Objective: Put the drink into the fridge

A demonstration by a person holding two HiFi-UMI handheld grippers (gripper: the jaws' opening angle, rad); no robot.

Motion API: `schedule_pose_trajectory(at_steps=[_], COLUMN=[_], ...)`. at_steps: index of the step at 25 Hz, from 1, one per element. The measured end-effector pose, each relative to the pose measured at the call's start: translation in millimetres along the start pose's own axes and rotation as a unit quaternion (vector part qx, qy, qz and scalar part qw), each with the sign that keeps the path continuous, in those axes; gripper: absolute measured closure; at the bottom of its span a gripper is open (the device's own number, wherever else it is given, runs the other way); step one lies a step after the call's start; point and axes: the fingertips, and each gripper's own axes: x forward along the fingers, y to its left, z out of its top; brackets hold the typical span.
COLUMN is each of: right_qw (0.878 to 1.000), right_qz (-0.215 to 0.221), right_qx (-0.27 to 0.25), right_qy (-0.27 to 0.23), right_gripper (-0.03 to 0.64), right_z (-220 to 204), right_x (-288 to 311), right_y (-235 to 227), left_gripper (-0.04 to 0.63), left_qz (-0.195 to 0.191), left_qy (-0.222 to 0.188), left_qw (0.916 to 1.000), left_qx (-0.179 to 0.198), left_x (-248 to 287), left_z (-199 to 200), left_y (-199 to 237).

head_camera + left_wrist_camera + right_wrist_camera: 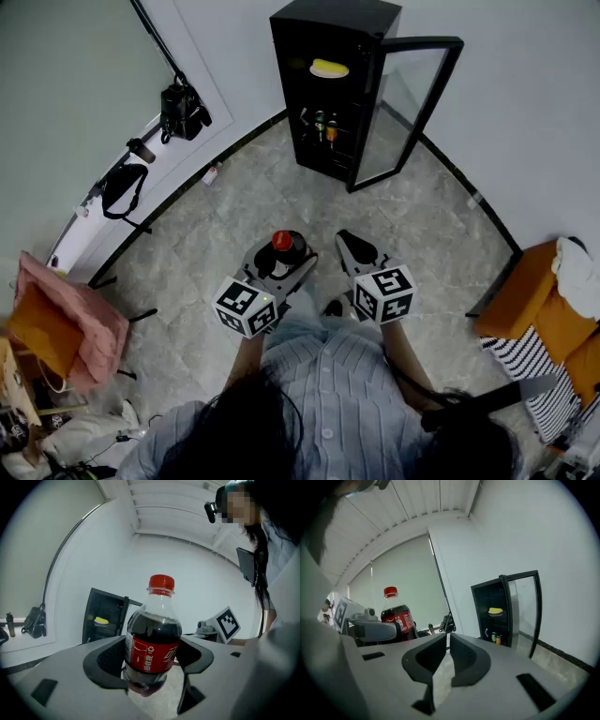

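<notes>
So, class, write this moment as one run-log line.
left claw: gripping cola bottle upright | right claw: closed, empty | fridge: ahead, door open

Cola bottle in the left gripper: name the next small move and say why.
Probably carry it forward toward the fridge. The left gripper grips the cola bottle upright. The fridge stands ahead across the floor with its glass door swung open, so nothing needs opening first; only the distance is left. The right gripper, jaws together, holds nothing.
</notes>
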Motion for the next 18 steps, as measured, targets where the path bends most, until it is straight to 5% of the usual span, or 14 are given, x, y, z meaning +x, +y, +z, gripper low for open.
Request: schedule_pose_trajectory(at_steps=[18], right_qw=[1.000], right_qz=[0.006], right_qx=[0.018], right_qy=[-0.001], right_gripper=[0.581], right_z=[3], right_x=[25], right_y=[-12], left_gripper=[0.272], left_qz=[0.005], left_qy=[0.001], left_qw=[0.9998], left_qx=[-0.017], left_x=[15], left_z=[4], left_y=[25])
